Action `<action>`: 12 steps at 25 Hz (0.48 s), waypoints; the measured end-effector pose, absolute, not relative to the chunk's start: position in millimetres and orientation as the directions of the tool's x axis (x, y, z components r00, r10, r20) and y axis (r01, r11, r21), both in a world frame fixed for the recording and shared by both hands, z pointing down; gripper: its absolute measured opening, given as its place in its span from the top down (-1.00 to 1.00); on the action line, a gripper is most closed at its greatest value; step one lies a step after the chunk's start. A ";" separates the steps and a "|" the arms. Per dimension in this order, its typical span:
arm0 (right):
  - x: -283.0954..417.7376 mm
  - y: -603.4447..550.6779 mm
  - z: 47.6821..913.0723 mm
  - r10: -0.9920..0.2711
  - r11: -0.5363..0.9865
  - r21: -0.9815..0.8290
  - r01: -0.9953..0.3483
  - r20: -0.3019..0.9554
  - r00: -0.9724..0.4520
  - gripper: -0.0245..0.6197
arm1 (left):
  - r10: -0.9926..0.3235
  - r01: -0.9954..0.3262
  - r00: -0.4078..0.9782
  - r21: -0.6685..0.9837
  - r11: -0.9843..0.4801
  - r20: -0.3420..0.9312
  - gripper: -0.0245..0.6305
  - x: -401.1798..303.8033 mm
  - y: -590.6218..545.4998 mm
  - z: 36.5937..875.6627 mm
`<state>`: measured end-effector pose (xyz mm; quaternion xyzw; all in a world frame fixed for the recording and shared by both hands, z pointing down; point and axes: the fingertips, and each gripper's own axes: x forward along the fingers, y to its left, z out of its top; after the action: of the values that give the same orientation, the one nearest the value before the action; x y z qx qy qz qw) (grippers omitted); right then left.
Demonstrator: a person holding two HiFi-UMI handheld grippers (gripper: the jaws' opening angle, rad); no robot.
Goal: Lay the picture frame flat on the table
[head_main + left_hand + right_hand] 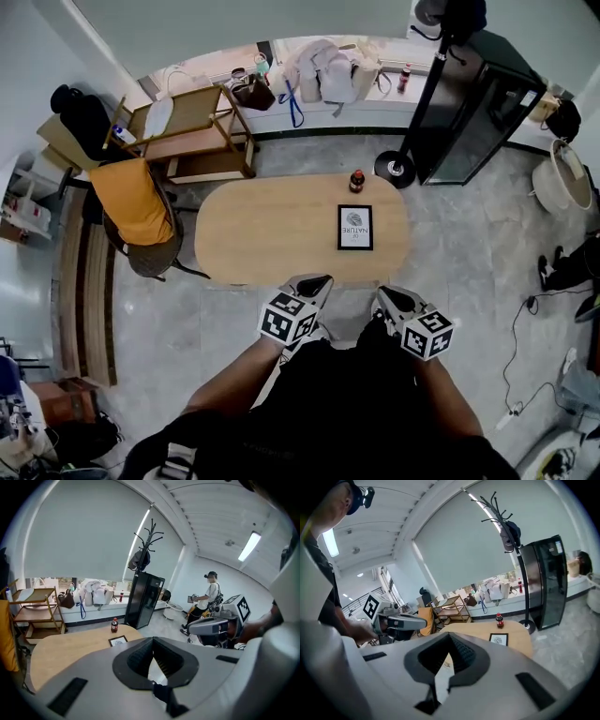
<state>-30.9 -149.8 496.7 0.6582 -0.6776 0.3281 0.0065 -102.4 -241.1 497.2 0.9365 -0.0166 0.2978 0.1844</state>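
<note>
The picture frame (354, 228), black-edged with a white print, lies flat on the oval wooden table (262, 234), toward its right end. It also shows small in the left gripper view (118, 641) and the right gripper view (498, 639). Both grippers are held back from the table's near edge, close to the person's body. My left gripper (317, 279) (151, 640) is shut with nothing between its jaws. My right gripper (389, 295) (449, 634) is shut and empty too. Neither one touches the frame.
A small dark bottle with a red cap (356, 181) stands just beyond the frame. A chair draped in orange cloth (136, 202) sits at the table's left end. A coat stand base (395, 169), a black fridge (478, 103) and a wooden shelf cart (197, 131) stand behind.
</note>
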 end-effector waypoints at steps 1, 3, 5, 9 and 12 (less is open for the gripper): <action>-30.5 -145.6 497.4 -0.887 -0.092 -0.435 -0.896 0.444 -0.124 0.92 | 0.086 -0.129 0.826 0.335 -0.933 0.556 0.91 -99.8 -238.5 494.9; -30.0 -138.8 498.1 -0.887 -0.102 -0.436 -0.894 0.447 -0.116 0.92 | 0.097 -0.106 0.835 0.331 -0.938 0.541 0.91 -95.8 -232.6 488.6; -28.1 -135.6 495.9 -0.887 -0.100 -0.433 -0.896 0.446 -0.117 0.92 | 0.094 -0.096 0.841 0.318 -0.943 0.533 0.91 -93.4 -230.9 482.8; -17.4 -129.6 486.0 -0.882 -0.073 -0.411 -0.909 0.453 -0.134 0.92 | 0.035 -0.152 0.850 0.310 -0.938 0.525 0.91 -93.0 -239.4 476.3; -7.1 -124.4 478.7 -0.880 -0.052 -0.401 -0.914 0.452 -0.148 0.92 | -0.004 -0.198 0.853 0.316 -0.928 0.522 0.91 -90.3 -240.4 475.2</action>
<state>-7.1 -124.4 478.7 0.6521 -0.6879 0.3176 0.0273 -90.3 -240.4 475.2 0.9451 -0.0533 0.2661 0.1821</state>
